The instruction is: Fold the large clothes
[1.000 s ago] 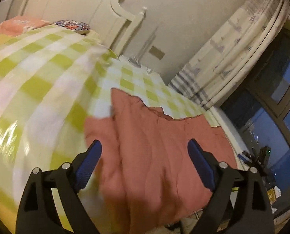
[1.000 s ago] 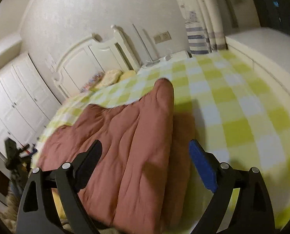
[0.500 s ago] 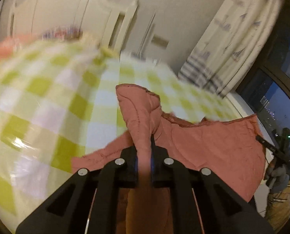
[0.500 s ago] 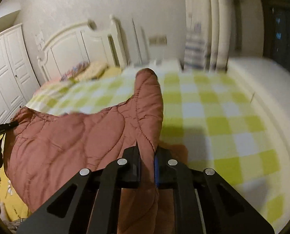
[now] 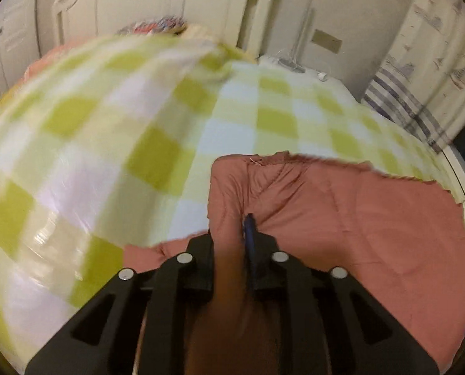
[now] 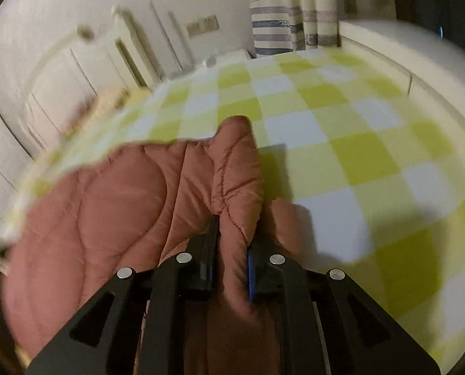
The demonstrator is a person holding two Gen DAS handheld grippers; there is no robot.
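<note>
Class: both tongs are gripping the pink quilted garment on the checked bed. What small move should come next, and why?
Probably lift both corners together and carry them forward. The left tongs and right tongs each pinch a fold of the quilted garment, which lies spread on the checked bed.

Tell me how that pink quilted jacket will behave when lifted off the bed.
The pink quilted jacket probably flops: it bunches where the right claw pinches it. Puffy quilting suggests lightness. The left claw likely drags trailing fabric.

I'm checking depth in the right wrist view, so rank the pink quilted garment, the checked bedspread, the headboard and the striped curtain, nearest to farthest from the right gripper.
1. Pink quilted garment, clamped in the right gripper.
2. Checked bedspread, beneath and ahead.
3. Headboard, far left.
4. Striped curtain, far wall, centre-right; close to the headboard, so roughly tied.
</note>
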